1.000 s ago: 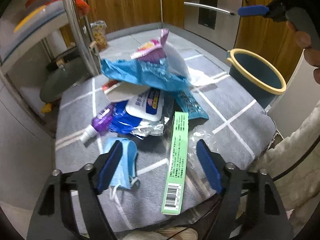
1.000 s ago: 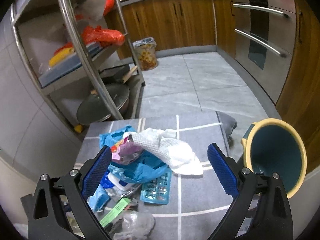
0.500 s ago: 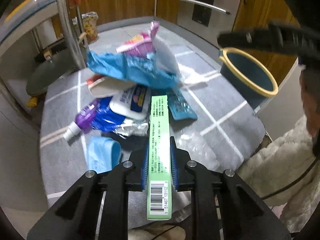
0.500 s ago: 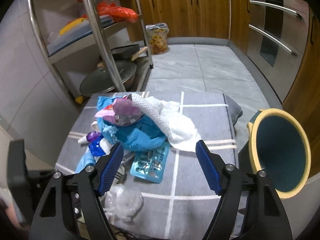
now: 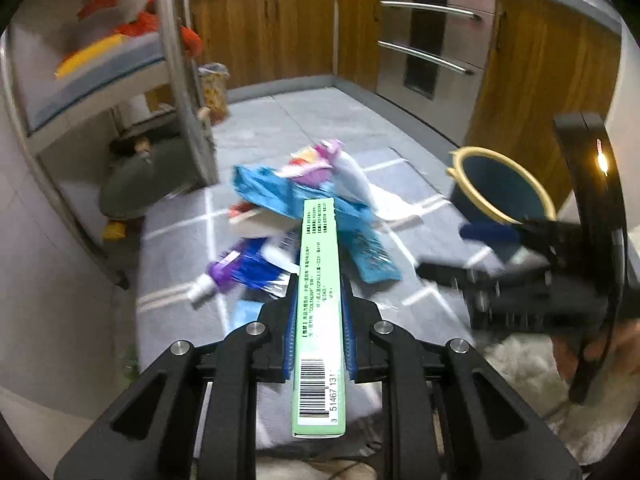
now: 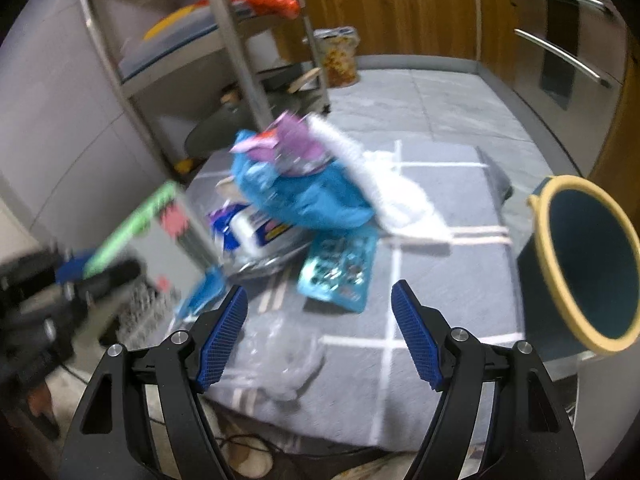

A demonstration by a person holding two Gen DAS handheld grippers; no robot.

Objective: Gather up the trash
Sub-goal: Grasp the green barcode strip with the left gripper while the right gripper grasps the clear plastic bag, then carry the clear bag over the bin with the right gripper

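Left hand-held gripper (image 5: pixel 318 320) clamps green box (image 5: pixel 319 312) for bin (image 5: pixel 500 188) | right hand-held gripper (image 6: pixel 320 340) wide open, empty, above clear wrapper (image 6: pixel 280 356)

Long green box (image 5: pixel 319 312), near end: barcode showing, digits reading "3 51467 131", rest cut off at edge. Box top face: columns of small Chinese print running lengthwise, too fine for reading. Other wrappers: print blurring, nothing legible.
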